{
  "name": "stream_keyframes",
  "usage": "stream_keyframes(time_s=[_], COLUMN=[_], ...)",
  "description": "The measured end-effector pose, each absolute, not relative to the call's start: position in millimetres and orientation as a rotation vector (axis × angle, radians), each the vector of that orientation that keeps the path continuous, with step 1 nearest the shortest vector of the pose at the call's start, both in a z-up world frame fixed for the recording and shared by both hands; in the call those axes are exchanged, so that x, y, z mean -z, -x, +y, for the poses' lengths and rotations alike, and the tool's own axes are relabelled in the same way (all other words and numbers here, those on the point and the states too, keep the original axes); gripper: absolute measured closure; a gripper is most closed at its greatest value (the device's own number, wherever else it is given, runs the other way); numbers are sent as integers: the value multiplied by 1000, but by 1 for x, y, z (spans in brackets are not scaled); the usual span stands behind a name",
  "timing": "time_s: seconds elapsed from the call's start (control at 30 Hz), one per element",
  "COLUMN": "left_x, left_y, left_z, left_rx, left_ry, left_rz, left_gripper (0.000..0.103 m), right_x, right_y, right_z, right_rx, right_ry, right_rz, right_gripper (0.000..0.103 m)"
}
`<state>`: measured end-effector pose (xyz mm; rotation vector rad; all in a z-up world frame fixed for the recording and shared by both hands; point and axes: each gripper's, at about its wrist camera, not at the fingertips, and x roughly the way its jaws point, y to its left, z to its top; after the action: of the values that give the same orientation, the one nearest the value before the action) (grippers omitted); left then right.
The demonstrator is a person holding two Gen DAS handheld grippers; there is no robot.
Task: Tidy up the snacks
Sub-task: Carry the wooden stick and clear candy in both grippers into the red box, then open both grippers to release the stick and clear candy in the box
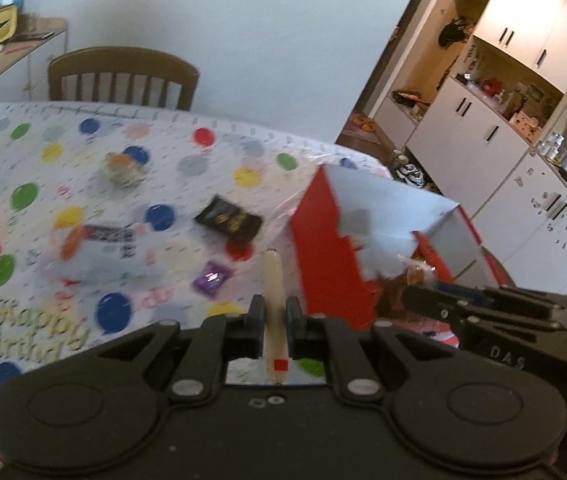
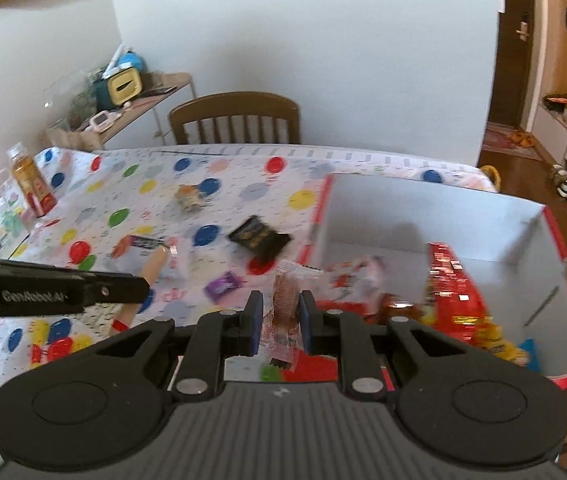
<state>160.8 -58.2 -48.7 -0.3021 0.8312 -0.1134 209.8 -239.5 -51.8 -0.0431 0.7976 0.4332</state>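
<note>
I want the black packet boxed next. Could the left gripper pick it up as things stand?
Probably not yet: the left gripper is shut on a cream stick. The black packet itself lies bare on the tablecloth, nothing over it.

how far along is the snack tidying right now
Done: several red and yellow packs already lie in the box. In hand: the left gripper is shut on a pale stick snack, the right gripper on a brown wafer pack. Left: the black packet, purple candy, white pack and small jar on the table.
</note>
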Motion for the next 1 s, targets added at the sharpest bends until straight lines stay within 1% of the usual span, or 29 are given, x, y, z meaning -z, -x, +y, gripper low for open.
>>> stream_keyframes(time_s=[0.2, 0.47, 0.67, 0.8, 1.0], left_x=[42, 53, 63, 72, 85], left_y=[-182, -214, -239, -257, -277], left_z=[-100, -148, -179, -194, -213], left_rx=[132, 140, 134, 140, 127], left_ry=[279, 252, 212, 186, 135], left_rz=[815, 849, 882, 912, 946], left_gripper=[96, 96, 96, 96, 96], right_x=[53, 65, 81, 93, 106], right_y=[-220, -242, -260, -276, -287], right_z=[-288, -348, -377, -394, -400], right_rx=[-395, -329, -302, -295, -303], right_ry=[39, 19, 32, -11, 7], right_rz=[783, 802, 829, 872, 904], right_gripper=[84, 84, 84, 84, 84])
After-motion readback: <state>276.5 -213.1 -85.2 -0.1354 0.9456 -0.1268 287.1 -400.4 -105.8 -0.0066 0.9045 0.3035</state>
